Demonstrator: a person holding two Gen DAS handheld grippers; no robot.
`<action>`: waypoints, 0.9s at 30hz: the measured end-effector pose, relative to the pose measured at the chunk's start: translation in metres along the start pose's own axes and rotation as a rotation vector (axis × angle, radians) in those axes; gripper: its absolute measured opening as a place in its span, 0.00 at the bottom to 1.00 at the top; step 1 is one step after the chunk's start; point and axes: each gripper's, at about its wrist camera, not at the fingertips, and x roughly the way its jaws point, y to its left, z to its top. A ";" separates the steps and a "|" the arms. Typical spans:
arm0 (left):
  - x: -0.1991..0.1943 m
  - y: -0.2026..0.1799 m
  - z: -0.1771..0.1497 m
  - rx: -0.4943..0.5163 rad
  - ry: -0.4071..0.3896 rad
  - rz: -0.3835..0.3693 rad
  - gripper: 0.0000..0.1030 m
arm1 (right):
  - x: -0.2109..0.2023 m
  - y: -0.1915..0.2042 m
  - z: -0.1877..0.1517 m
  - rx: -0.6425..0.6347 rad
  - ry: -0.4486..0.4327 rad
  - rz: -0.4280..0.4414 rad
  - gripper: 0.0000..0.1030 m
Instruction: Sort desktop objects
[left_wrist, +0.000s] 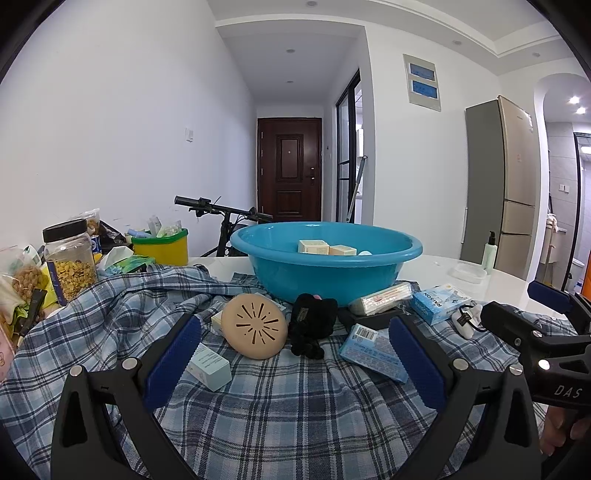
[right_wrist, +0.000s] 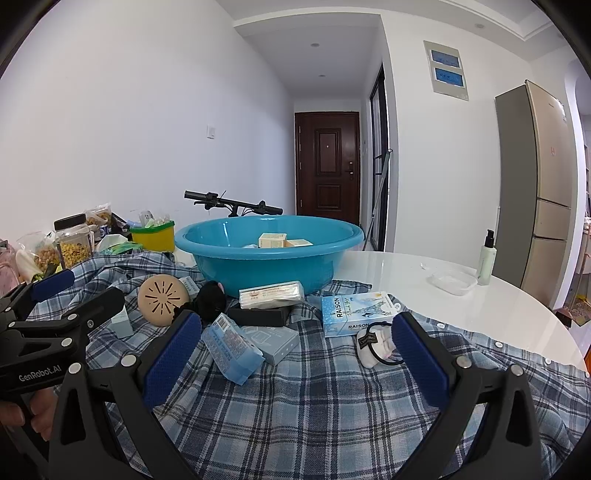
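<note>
A blue basin stands on a plaid cloth and holds two small cream boxes. In front of it lie a tan round disc, a black fabric item, a pale blue carton, a light blue wrapped pack, a RAISON box and a white item with a black hair tie. My left gripper is open over the cloth. My right gripper is open too, nothing between its fingers.
At the left stand a jar of snacks, a yellow tub and snack bags. A clear lidded container and a pump bottle sit on the white table at the right. A bicycle handlebar shows behind.
</note>
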 end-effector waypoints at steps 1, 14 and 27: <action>0.000 0.000 0.000 0.000 0.000 0.001 1.00 | 0.000 0.000 0.000 0.000 0.000 0.000 1.00; 0.001 0.001 0.000 -0.001 0.004 0.011 1.00 | 0.000 -0.001 0.000 0.002 -0.002 -0.002 1.00; 0.001 0.001 0.000 -0.001 0.004 0.011 1.00 | 0.000 -0.001 0.000 0.002 -0.001 -0.002 1.00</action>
